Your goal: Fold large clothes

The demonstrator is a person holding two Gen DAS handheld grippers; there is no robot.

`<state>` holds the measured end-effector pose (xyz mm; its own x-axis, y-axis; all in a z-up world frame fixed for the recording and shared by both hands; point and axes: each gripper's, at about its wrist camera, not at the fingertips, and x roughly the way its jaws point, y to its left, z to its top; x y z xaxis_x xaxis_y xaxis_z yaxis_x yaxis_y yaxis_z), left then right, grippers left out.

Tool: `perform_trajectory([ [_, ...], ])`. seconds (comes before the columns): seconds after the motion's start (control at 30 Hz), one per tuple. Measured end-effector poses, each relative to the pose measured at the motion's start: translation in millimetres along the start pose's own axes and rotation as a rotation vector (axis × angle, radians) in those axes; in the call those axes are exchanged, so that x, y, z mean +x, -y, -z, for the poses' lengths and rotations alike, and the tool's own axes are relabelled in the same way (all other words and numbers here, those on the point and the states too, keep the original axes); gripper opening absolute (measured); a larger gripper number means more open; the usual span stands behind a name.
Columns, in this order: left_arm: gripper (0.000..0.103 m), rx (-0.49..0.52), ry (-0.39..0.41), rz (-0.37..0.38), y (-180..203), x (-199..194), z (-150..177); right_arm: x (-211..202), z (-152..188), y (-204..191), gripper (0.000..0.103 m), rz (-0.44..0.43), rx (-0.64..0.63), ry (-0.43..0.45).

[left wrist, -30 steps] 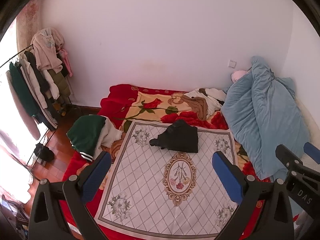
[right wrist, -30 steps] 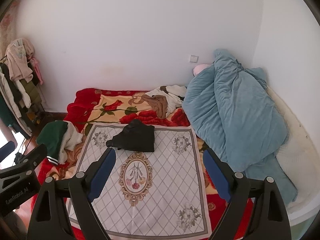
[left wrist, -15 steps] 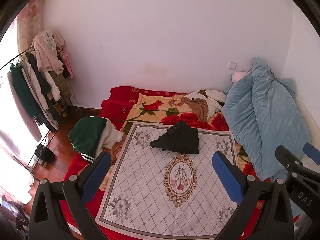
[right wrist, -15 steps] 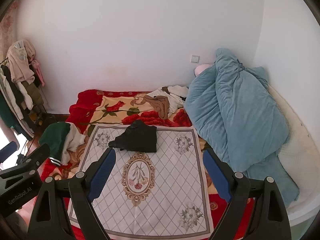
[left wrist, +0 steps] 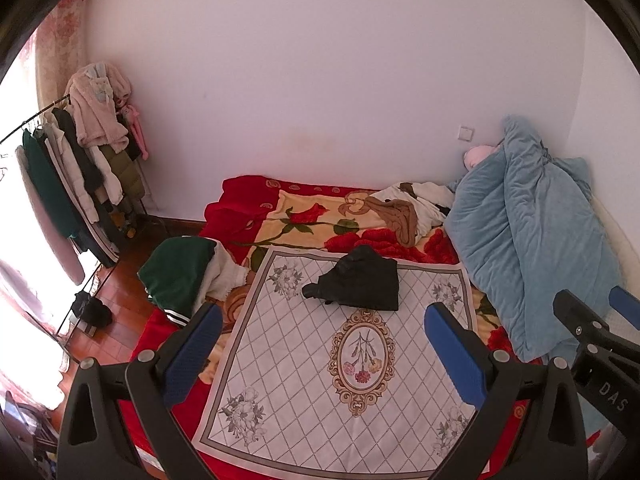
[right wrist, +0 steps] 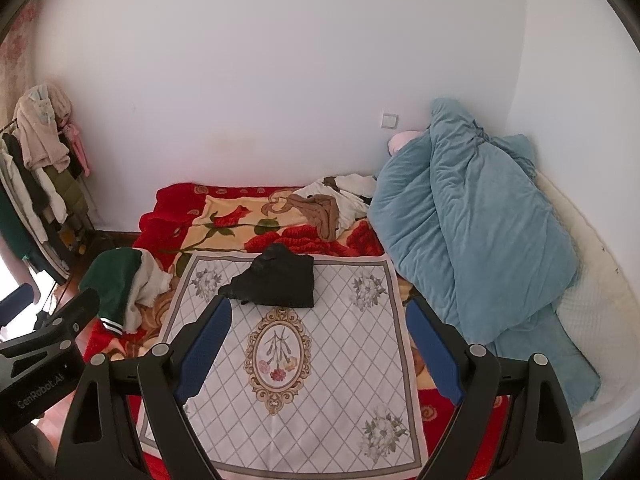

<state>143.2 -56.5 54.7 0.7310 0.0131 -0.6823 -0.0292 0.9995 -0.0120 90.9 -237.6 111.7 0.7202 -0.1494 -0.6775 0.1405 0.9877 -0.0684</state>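
Note:
A folded black garment [left wrist: 360, 282] [right wrist: 280, 280] lies at the far edge of a white floral cloth [left wrist: 320, 380] [right wrist: 320, 400] spread on the bed. A green and white jacket [left wrist: 180, 276] [right wrist: 120, 284] is heaped at the bed's left edge. A brown and white pile of clothes [left wrist: 404, 212] [right wrist: 332, 208] lies near the wall. My left gripper [left wrist: 324, 356] is open and empty, held above the cloth's near part. My right gripper [right wrist: 320, 352] is open and empty, likewise above the cloth.
A red rose blanket [left wrist: 304, 220] covers the bed. A bulky blue duvet [left wrist: 532, 248] [right wrist: 472, 240] fills the right side. A clothes rack [left wrist: 80, 184] [right wrist: 36, 184] stands at left on the wooden floor [left wrist: 116, 288]. A white wall is behind.
Both grippers have drawn back and up a little from the bed, so the scene sits slightly farther and lower in view. Nothing on the bed has moved.

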Motion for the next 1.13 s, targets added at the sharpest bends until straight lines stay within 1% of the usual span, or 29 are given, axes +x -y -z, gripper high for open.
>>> perform_trajectory([
  [0.47, 0.103, 0.009, 0.012, 0.000, -3, -7, -9, -5, 0, 2, 0.090, 0.005, 0.006, 0.005],
  [1.0, 0.103, 0.012, 0.016, 0.002, -3, -9, -6, -13, 2, 3, 0.090, 0.009, 0.014, 0.005],
  [1.13, 0.103, 0.017, 0.018, 0.000, -6, -12, -10, -16, 2, 3, 0.090, 0.010, 0.018, 0.004],
])
